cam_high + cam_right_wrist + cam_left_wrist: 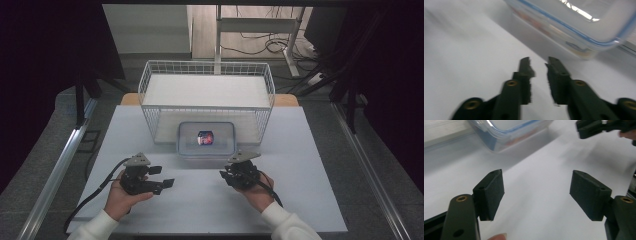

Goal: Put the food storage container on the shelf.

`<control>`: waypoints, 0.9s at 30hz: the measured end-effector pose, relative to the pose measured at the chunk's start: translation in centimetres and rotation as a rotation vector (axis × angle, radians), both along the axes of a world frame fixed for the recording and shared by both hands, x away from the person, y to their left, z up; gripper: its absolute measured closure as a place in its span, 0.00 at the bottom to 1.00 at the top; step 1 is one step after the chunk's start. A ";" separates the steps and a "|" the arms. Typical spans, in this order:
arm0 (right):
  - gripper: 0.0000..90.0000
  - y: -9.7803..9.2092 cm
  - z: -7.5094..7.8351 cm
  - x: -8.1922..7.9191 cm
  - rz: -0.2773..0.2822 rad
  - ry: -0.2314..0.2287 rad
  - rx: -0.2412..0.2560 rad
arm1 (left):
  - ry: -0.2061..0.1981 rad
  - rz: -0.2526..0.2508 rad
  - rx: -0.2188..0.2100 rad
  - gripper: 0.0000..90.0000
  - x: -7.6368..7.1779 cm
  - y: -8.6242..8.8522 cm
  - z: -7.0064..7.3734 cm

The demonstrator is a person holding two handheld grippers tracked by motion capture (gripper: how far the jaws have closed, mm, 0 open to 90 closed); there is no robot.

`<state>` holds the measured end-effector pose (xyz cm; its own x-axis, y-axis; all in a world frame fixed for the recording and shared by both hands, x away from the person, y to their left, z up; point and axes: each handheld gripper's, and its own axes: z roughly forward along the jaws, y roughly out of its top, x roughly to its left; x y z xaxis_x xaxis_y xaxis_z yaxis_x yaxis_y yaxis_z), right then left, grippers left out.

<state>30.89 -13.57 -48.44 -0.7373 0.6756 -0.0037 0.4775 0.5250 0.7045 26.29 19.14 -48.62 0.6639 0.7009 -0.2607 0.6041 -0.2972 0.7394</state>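
Observation:
A clear plastic container point(186, 146) with a blue-sealed lid stands on the white table point(200, 202), in front of the wire basket. Inside it lies a small colourful item point(205, 137). My left gripper point(162, 176) hovers near the container's left front corner, its jaws wide open and empty point(536, 177); the container point(509, 132) is up to their left. My right gripper point(223, 175) sits near the container's right front corner. Its jaws point(538, 61) stand a narrow gap apart with nothing between them, pointing at the container point(574, 27). The right gripper view is blurred.
A white wire basket point(145, 85) stands at the back of the table, touching or nearly touching the container. The right gripper point(594, 128) appears at the top right of the left gripper view. Table edges run left and right, with floor beyond.

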 end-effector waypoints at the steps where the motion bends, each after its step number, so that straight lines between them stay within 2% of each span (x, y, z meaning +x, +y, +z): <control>1: 0.88 0.4 -0.1 0.1 0.008 -0.001 -0.012 | 0.000 0.000 -0.001 0.30 -0.1 -0.1 0.0; 4: 0.98 1.6 -0.6 0.4 0.025 -0.002 -0.030 | 0.009 -0.004 -0.001 0.30 0.0 -0.2 -0.2; 9: 0.99 4.0 -1.4 1.8 0.042 0.013 -0.050 | 0.007 -0.007 -0.005 0.30 -0.1 -0.2 -0.2; 13: 0.99 5.2 -1.9 2.9 0.030 0.018 -0.070 | -0.001 -0.002 -0.004 0.30 -0.2 -0.1 -0.1; 16: 0.99 6.0 -2.8 4.2 0.005 0.029 -0.094 | 0.002 -0.009 -0.004 0.30 -0.2 -0.3 -0.3; 20: 0.99 6.0 -3.0 4.8 -0.016 0.016 -0.100 | 0.001 -0.009 0.001 0.30 -0.1 -0.2 -0.3; 22: 0.99 5.9 -3.0 5.1 -0.024 0.029 -0.093 | 0.001 -0.007 -0.003 0.30 -0.1 -0.1 -0.3; 23: 0.99 5.8 -2.9 5.2 -0.029 0.014 -0.090 | 0.001 -0.006 -0.009 0.30 -0.1 -0.1 -0.3; 27: 0.99 5.8 -2.3 5.6 -0.036 0.014 -0.053 | 0.006 -0.001 -0.024 0.30 0.0 0.0 -0.3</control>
<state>36.51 -7.79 -50.74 -0.7130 0.7005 -0.0300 0.5064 0.5440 0.6691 26.24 19.18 -48.88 0.6632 0.6936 -0.2813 0.6083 -0.2805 0.7425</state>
